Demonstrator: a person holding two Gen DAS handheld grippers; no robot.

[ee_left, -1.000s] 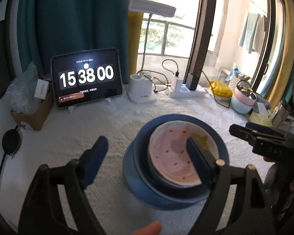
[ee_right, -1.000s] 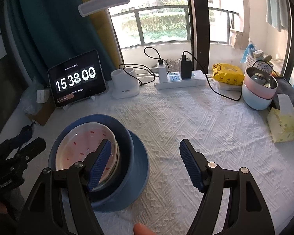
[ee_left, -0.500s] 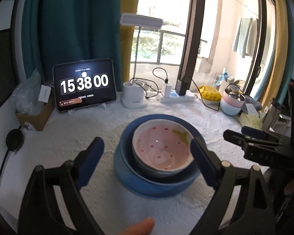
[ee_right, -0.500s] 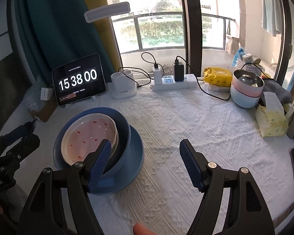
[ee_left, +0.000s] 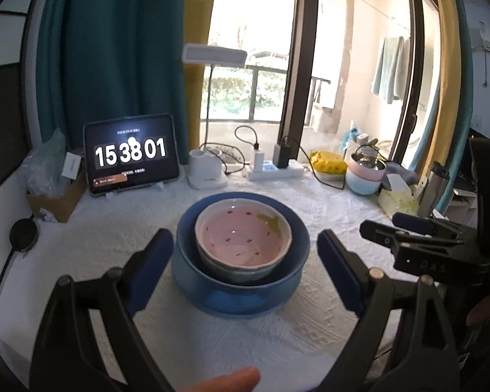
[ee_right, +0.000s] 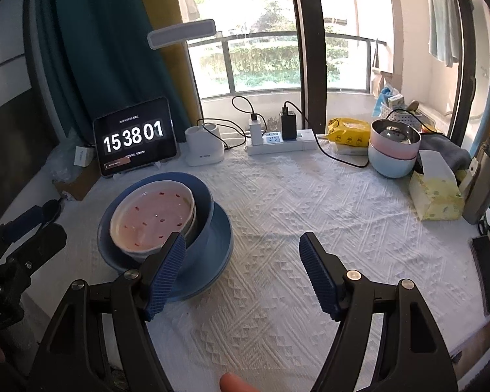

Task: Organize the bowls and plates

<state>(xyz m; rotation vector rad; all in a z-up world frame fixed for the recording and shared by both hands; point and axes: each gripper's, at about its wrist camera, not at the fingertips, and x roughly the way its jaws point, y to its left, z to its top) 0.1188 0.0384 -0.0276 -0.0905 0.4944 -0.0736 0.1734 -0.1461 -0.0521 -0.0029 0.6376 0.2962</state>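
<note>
A pink-lined bowl with red specks (ee_left: 243, 238) sits inside a dark blue bowl (ee_left: 297, 238), which rests on a blue plate (ee_left: 238, 300) on the white tablecloth. The stack also shows in the right wrist view: pink bowl (ee_right: 152, 217), blue bowl (ee_right: 202, 215), plate (ee_right: 217, 254). My left gripper (ee_left: 245, 274) is open and empty, held back from and above the stack. My right gripper (ee_right: 241, 271) is open and empty, to the right of the stack; its left finger overlaps the plate's edge in view.
A tablet clock (ee_right: 134, 140), white lamp base (ee_right: 204, 150), power strip (ee_right: 277, 142), yellow packet (ee_right: 349, 134), stacked pink and blue bowls (ee_right: 393, 152), tissue box (ee_right: 436, 192) and a metal flask (ee_right: 486, 179) line the table's far and right edges. A cardboard box (ee_left: 55, 199) stands at left.
Both grippers have pulled back and up from the stack, which now looks smaller and farther. The left gripper's right finger no longer overlaps the pink bowl. Both stay open.
</note>
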